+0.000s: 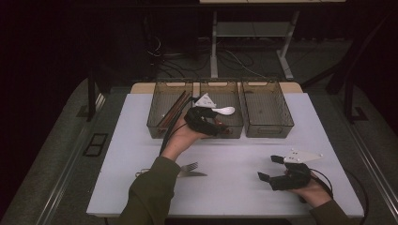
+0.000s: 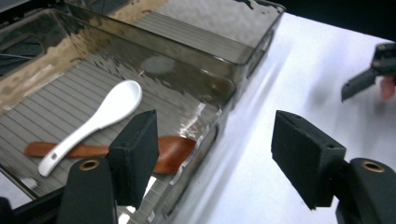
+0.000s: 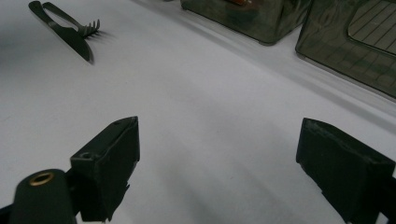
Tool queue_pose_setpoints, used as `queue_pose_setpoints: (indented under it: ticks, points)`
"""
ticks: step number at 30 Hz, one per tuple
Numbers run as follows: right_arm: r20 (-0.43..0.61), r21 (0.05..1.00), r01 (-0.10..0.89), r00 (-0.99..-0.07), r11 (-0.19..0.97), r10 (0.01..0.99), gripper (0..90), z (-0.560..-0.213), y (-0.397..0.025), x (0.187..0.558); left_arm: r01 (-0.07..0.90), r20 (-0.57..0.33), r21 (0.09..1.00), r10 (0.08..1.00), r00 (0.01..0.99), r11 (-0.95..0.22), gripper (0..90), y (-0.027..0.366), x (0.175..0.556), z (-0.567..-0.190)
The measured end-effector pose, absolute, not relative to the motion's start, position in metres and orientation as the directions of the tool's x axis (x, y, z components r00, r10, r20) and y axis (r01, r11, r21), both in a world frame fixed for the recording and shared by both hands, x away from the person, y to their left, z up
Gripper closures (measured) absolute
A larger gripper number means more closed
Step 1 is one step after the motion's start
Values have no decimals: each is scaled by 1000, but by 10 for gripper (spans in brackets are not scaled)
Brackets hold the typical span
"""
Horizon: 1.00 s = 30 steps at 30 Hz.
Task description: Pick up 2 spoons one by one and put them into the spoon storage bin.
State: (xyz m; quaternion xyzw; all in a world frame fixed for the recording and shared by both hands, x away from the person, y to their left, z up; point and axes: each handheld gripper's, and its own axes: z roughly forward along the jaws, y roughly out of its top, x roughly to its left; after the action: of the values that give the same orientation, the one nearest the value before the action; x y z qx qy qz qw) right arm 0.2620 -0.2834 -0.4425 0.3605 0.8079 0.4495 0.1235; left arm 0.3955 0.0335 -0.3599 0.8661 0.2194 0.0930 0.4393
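White tabletop aside, the left gripper [image 1: 213,124], jaws apart and empty over the middle bin [image 2: 219,93], could knock its near wall while withdrawing.

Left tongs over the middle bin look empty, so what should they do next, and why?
Probably draw the left tongs back toward the fork and knife on the table. They hang open and empty at the middle bin, where the white spoon and wooden spoon already lie.
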Motion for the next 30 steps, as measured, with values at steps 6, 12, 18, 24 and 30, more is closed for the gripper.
queue_pose_setpoints:
  ticks: [6,12,18,24,30]
  points:
    - [126,817,474,-704,330,699,136,-442,-284,262,311,-62,820,465,883,-480,248,46,381,-368]
    - [122,815,473,-705,335,699,136,-442,-283,262,322,-69,820,477,876,-474,244,63,367,-376]
    - [121,814,473,-707,338,697,137,-443,-282,262,332,-72,822,493,867,-464,244,83,353,-384]
    - [117,813,472,-706,340,698,136,-443,-283,262,342,-80,828,510,857,-445,289,100,338,-391]
    - [115,814,470,-706,341,699,137,-442,-282,261,335,-82,829,496,865,-448,486,115,320,-397]
